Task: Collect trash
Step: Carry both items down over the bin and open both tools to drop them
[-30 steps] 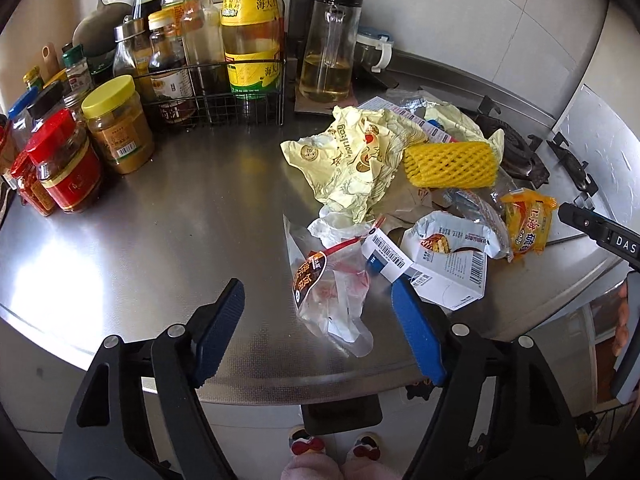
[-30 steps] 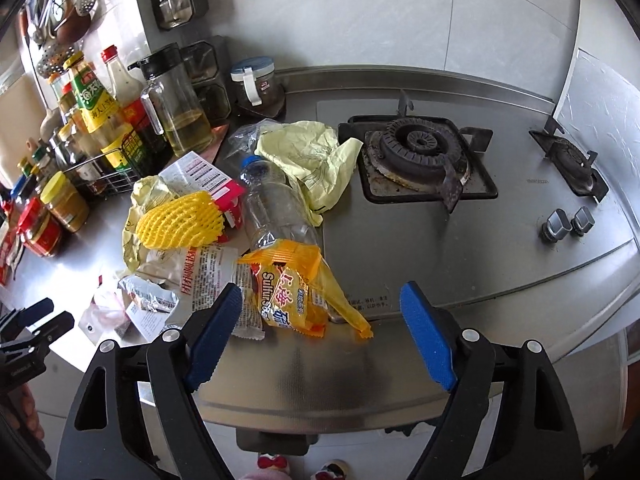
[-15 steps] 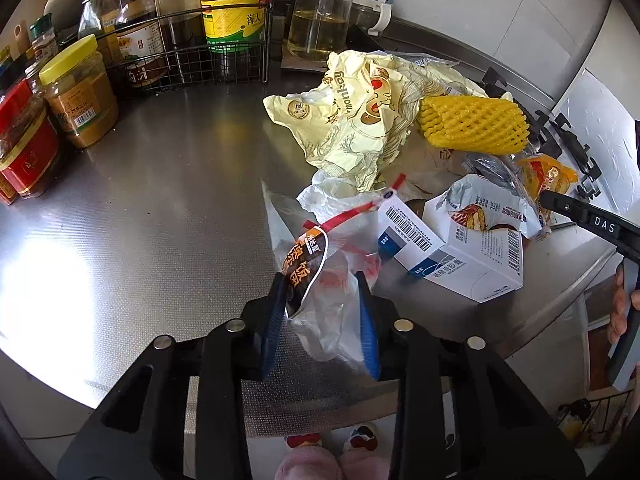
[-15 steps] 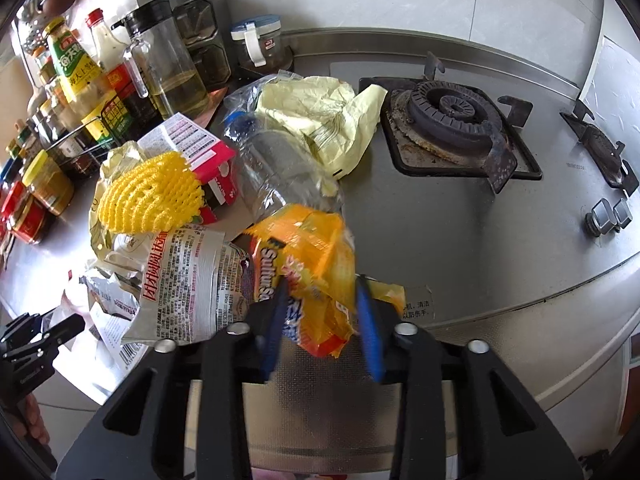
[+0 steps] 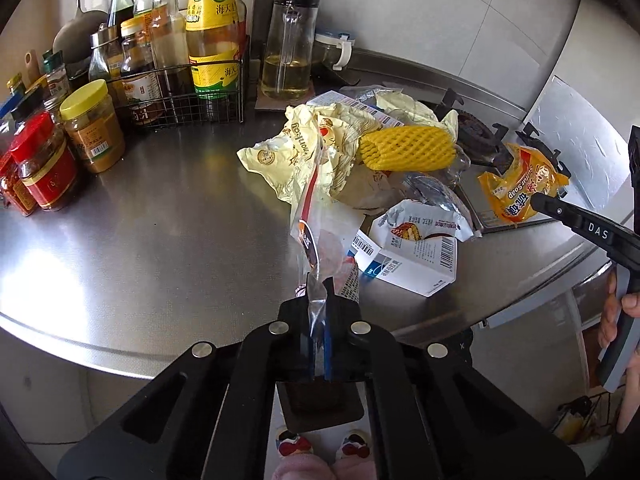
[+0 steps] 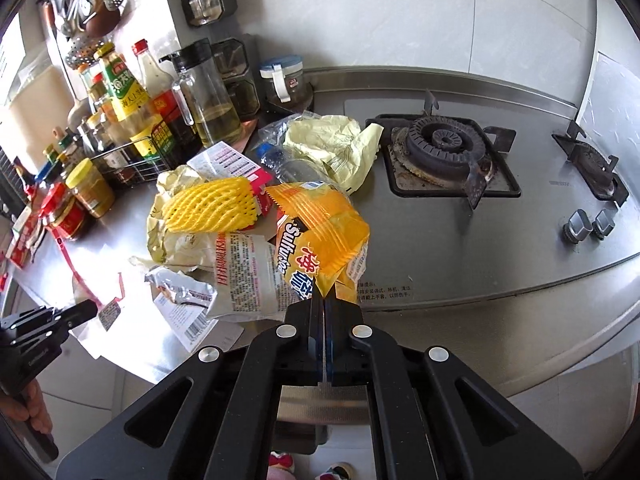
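— What did the left wrist view show?
— The left gripper [image 5: 318, 300] had just closed, pinching a clear plastic bag [image 5: 316, 216] by its near corner, lifted over the steel counter [image 5: 160, 232] beside a white carton [image 5: 412, 264].

— And the right wrist view?
— The right gripper [image 6: 323, 300] had just closed too, pinching an orange snack wrapper [image 6: 320, 232], raised above the counter's front edge, near a yellow foam net [image 6: 212, 206] and the gas burner [image 6: 444, 144].
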### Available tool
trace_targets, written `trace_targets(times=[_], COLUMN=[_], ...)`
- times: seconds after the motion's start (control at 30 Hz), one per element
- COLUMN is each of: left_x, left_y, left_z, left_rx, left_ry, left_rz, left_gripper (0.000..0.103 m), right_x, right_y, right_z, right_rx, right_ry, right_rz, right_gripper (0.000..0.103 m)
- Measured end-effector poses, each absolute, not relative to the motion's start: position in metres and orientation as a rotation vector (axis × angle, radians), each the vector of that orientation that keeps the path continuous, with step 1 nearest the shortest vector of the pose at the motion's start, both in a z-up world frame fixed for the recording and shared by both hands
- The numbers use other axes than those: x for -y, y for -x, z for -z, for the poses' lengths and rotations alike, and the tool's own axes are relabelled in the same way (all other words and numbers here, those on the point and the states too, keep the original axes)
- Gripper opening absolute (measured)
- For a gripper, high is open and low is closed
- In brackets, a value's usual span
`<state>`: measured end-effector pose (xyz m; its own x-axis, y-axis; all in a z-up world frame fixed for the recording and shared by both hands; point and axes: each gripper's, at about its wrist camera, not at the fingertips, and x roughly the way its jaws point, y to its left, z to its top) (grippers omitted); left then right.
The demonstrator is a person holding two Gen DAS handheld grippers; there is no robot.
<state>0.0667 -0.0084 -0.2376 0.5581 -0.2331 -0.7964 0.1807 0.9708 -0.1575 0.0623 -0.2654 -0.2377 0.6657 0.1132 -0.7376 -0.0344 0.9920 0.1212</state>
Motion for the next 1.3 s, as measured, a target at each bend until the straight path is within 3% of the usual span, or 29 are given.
trace_targets(times=[0.37, 0.6, 0.97, 1.3], left_x=[0.010, 0.016, 0.023, 0.032], left_y=[0.001, 0.041, 0.065, 0.040], left_z=[0.221, 0.255, 0.392, 0.572], left_rx=[-0.919, -0.994, -1.178, -1.379], left_ry=[0.068, 0.109, 0.125, 0.159], left_rz=[0.152, 0.198, 0.276, 0.238], left_gripper=[0.001, 0.001, 0.001, 0.001], right_x=[0.257, 0.231, 0.196, 0.182], right_y=[0.008, 0.046, 0.059, 0.012], right_z=[0.236, 0.271, 0.415, 0.595], right_rx=[-0.842, -0.919, -1.093, -1.293], right_ry=[-0.104, -0.094, -0.187, -0.305], right_rz=[-0.223, -0.279, -0.276, -0.209], right_gripper=[0.002, 0.002, 0.002, 0.003])
